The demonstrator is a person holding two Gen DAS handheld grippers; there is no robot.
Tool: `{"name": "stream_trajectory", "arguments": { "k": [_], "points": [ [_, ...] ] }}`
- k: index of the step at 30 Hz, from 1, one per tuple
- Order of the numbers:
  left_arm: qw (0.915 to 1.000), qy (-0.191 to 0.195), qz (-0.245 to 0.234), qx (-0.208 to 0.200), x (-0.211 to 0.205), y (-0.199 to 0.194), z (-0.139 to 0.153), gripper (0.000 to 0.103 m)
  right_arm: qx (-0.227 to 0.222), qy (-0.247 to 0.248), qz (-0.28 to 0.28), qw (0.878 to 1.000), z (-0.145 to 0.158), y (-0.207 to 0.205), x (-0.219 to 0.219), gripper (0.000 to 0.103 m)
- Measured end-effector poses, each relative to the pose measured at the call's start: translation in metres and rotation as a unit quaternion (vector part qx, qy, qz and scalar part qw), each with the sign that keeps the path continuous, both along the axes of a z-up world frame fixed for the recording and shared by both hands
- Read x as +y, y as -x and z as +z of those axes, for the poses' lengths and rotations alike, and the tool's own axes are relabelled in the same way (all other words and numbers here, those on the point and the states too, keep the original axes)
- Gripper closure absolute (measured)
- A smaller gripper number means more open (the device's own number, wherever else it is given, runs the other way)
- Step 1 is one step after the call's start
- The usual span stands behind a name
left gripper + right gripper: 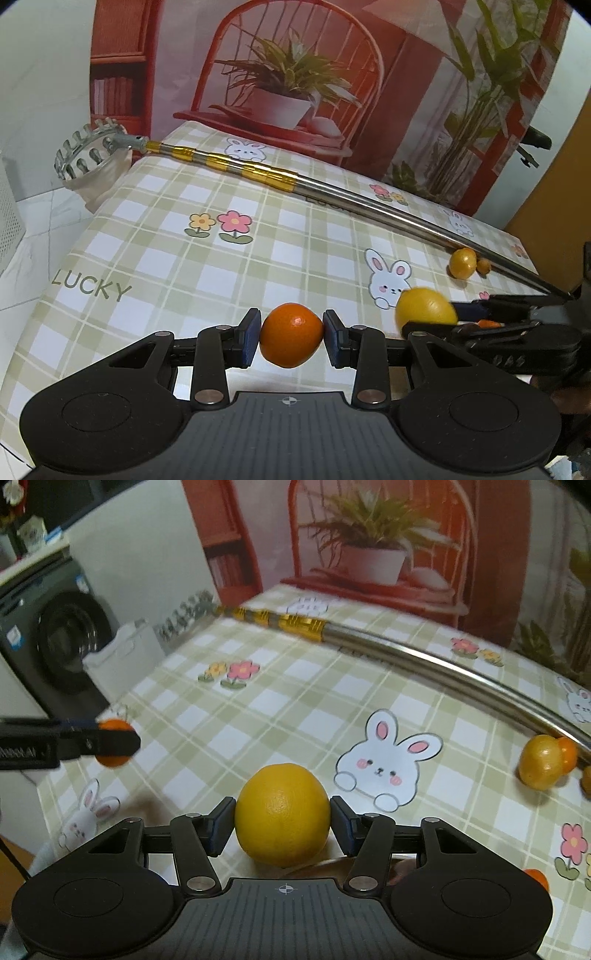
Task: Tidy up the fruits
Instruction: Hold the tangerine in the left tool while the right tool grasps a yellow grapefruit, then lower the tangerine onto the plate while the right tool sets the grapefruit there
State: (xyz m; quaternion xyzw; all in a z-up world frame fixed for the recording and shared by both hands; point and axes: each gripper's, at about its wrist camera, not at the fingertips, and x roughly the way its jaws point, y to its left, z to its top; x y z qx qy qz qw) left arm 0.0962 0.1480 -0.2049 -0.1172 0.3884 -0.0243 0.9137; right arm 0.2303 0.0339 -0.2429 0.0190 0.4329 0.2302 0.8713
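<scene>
In the left wrist view my left gripper [291, 338] is shut on a small orange tangerine [290, 341], held just above the checked tablecloth [166, 258]. At that view's right edge my right gripper [432, 315] holds a yellow citrus fruit [424, 306]. The right wrist view shows the same yellow fruit [282, 812] pressed between the blue pads of the right gripper [282, 821]. At its left edge the left gripper [110, 740] appears with the tangerine [114, 725]. Both grippers hover side by side near the table's front.
A golden-yellow fruit [461, 263] and a small orange one [484, 265] rest against a long metal fruit-picker pole [332, 188], whose basket head [88, 151] overhangs the far left table edge. Another orange fruit [537, 878] lies at the near right. A washing machine [62, 646] stands left of the table.
</scene>
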Motion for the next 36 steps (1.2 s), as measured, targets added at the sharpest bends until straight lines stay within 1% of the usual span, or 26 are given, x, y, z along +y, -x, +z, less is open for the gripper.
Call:
{"name": "stream_trajectory", "arguments": {
  "k": [7,12,15,19,24,27,30,36],
  "points": [
    [0.9996,-0.007,-0.026,-0.008,-0.025,0.007,0.012,0.065,-0.041,-0.045,-0.044,0.997,0.026,0.023,-0.038,0.052],
    [0.9988,-0.008,-0.048,-0.009,-0.048,0.011,0.018,0.065,-0.074,-0.060,-0.077,0.992,0.041,0.051,-0.072,0.052],
    [0.9981,-0.004,-0.061,-0.005,-0.064,0.019,0.017,0.065,-0.092,-0.058,-0.101,0.989,0.045,0.073,-0.091,0.052],
    [0.9966,-0.001,-0.082,0.005,-0.085,0.030,0.011,0.065,-0.100,-0.062,-0.129,0.985,0.040,0.102,-0.112,0.052],
    [0.9943,-0.011,-0.105,0.018,-0.108,0.045,0.003,0.065,-0.069,-0.097,-0.153,0.981,0.022,0.133,-0.133,0.052],
    [0.9929,-0.024,-0.115,0.017,-0.121,0.055,-0.001,0.065,-0.065,-0.089,-0.158,0.981,0.011,0.148,-0.135,0.052],
    [0.9908,-0.040,-0.128,0.016,-0.135,0.063,-0.006,0.065,-0.062,-0.092,-0.160,0.981,0.006,0.160,-0.137,0.052],
    [0.9891,-0.037,-0.138,0.034,-0.147,0.073,-0.019,0.065,-0.077,-0.080,-0.145,0.983,0.004,0.182,-0.133,0.052]
  ]
}}
